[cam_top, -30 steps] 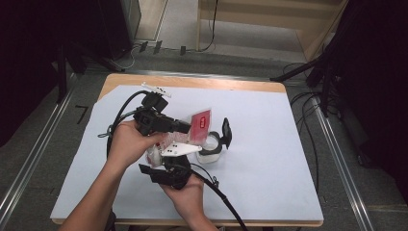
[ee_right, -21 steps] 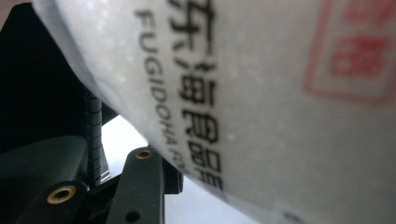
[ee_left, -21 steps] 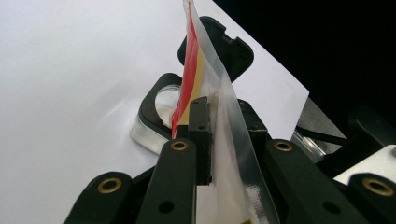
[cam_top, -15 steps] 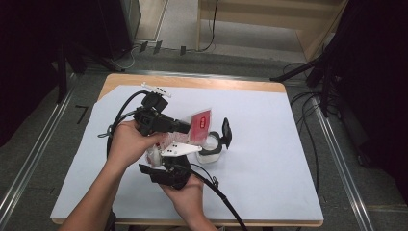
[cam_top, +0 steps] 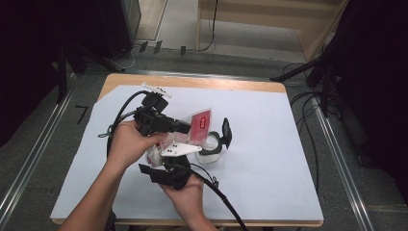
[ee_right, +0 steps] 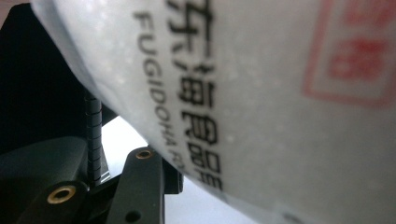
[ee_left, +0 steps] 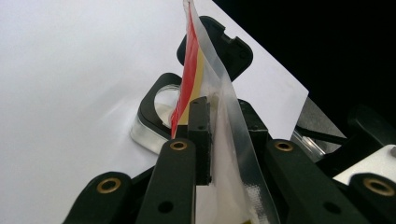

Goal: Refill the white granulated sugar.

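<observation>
While the right tongs [cam_top: 169, 161] sit nearest, low over the white-covered counter [cam_top: 269, 159], their jaws are pressed against the pouch [ee_right: 261, 88] with printed lettering; whether they grip it I cannot tell. Beyond, the left tongs [ee_left: 205, 135] are clenched on the pouch's clear edge, holding its red end just above a round container [cam_top: 210, 147] whose black lid [cam_top: 226, 132] stands flipped up.
</observation>
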